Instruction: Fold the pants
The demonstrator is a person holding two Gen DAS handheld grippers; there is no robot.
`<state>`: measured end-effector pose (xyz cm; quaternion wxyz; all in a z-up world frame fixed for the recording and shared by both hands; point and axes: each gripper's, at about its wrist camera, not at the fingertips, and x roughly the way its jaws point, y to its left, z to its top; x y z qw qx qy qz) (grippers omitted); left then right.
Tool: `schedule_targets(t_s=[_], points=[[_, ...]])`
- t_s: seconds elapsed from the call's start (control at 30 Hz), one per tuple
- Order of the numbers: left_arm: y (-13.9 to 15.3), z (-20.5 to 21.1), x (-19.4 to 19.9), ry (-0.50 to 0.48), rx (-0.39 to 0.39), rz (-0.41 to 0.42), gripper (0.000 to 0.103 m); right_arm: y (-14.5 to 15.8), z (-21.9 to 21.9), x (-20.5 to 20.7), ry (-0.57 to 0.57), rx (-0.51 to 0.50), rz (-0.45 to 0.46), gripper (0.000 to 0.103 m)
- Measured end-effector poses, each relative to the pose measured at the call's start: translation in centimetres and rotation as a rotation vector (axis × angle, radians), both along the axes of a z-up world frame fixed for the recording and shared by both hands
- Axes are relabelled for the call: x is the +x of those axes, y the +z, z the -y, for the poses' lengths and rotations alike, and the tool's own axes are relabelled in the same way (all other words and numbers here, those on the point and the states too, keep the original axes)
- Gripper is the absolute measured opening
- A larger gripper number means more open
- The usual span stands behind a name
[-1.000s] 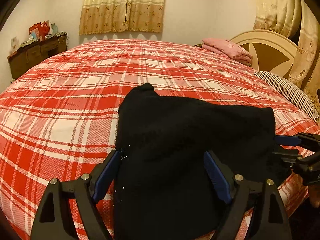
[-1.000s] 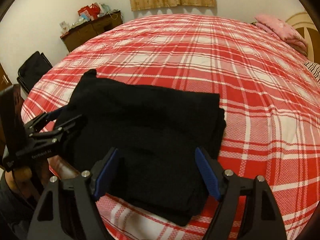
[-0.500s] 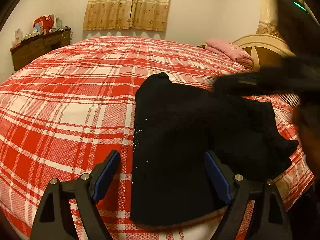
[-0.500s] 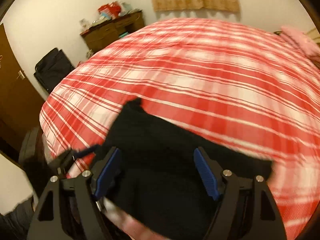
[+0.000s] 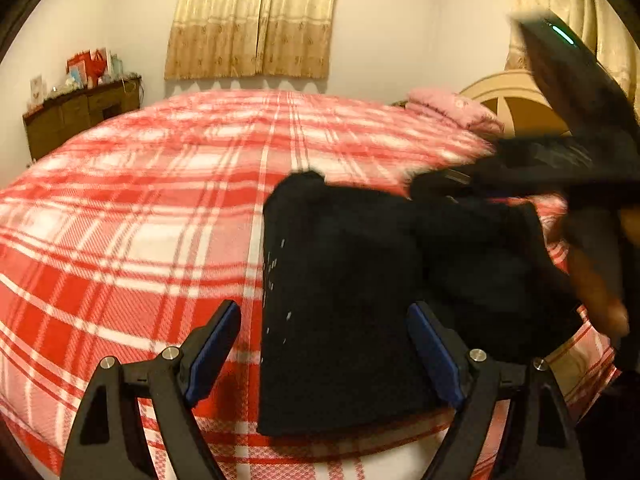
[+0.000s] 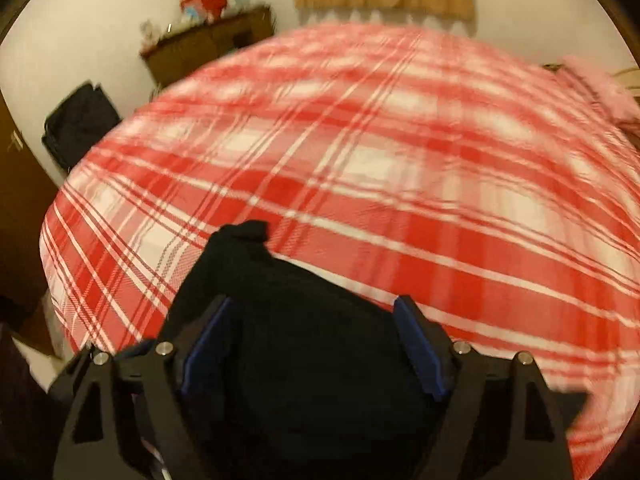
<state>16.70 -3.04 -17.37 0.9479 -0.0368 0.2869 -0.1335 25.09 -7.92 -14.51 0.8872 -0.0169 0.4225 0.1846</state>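
Note:
The black pants (image 5: pixel 360 288) lie folded into a compact stack near the front edge of the red plaid bed (image 5: pixel 140 220). My left gripper (image 5: pixel 324 344) is open and empty, above the stack's front left part. My right gripper (image 6: pixel 316 340) is open and empty, low over the pants (image 6: pixel 312 360). In the left wrist view the right gripper's dark body (image 5: pixel 560 160) shows blurred over the stack's right side, with the hand that holds it (image 5: pixel 596 280) beside it.
A pink pillow (image 5: pixel 452 110) and a cream headboard (image 5: pixel 516 104) are at the far right. A wooden dresser (image 5: pixel 80 116) with clutter stands by the left wall. A dark bag (image 6: pixel 80 124) sits on the floor left of the bed. Curtains (image 5: pixel 256 20) hang behind.
The right gripper has swung up and leftward over the pants, blurring its view. The left gripper has drawn back and shifted left, so more of the stack and bed shows.

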Motion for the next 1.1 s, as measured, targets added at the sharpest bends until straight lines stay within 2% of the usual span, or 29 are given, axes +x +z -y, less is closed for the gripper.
schedule_targets(t_s=[0.07, 0.13, 0.23, 0.27, 0.4, 0.5, 0.57, 0.67, 0.77, 0.87, 0.93, 1.1], points=[[0.2, 0.7, 0.0, -0.018, 0.009, 0.006, 0.086, 0.6, 3.0, -2.1, -0.004, 0.067, 0.015, 0.083], [-0.2, 1.5, 0.3, -0.030, 0.025, -0.020, 0.086, 0.3, 5.3, -3.5, -0.037, 0.052, 0.033, 0.083], [-0.5, 3.0, 0.5, -0.033, 0.084, -0.024, 0.086, -1.9, 8.0, -3.2, -0.092, 0.024, -0.014, 0.073], [-0.1, 3.3, 0.4, -0.038, 0.107, -0.019, 0.086, -2.1, 8.2, -3.0, -0.099, 0.027, 0.004, 0.069], [1.6, 2.9, 0.7, -0.043, 0.100, 0.007, 0.086, -1.3, 9.5, -4.4, -0.087, 0.108, 0.042, 0.069], [2.8, 3.0, 1.5, -0.050, 0.089, 0.029, 0.086, -0.2, 11.1, -6.0, -0.135, 0.138, 0.076, 0.074], [3.2, 3.7, 2.5, -0.070, 0.096, 0.020, 0.086, 0.3, 11.9, -7.0, -0.155, 0.150, 0.089, 0.074], [2.4, 5.4, 4.2, -0.086, 0.150, -0.019, 0.086, 0.4, 12.4, -8.2, -0.135, 0.170, 0.085, 0.078], [1.0, 6.6, 5.0, -0.093, 0.187, -0.061, 0.086, -1.1, 11.4, -8.3, -0.087, 0.116, 0.043, 0.079], [0.4, 7.1, 4.8, -0.093, 0.205, -0.046, 0.089, -3.8, 10.4, -8.2, -0.133, -0.102, 0.020, 0.082], [0.4, 7.2, 4.6, -0.094, 0.207, -0.040, 0.090, -4.7, 10.9, -8.2, -0.123, -0.075, 0.014, 0.083], [1.2, 6.4, 4.5, -0.103, 0.168, -0.052, 0.090, -4.2, 11.8, -8.0, -0.124, -0.003, 0.002, 0.083]])
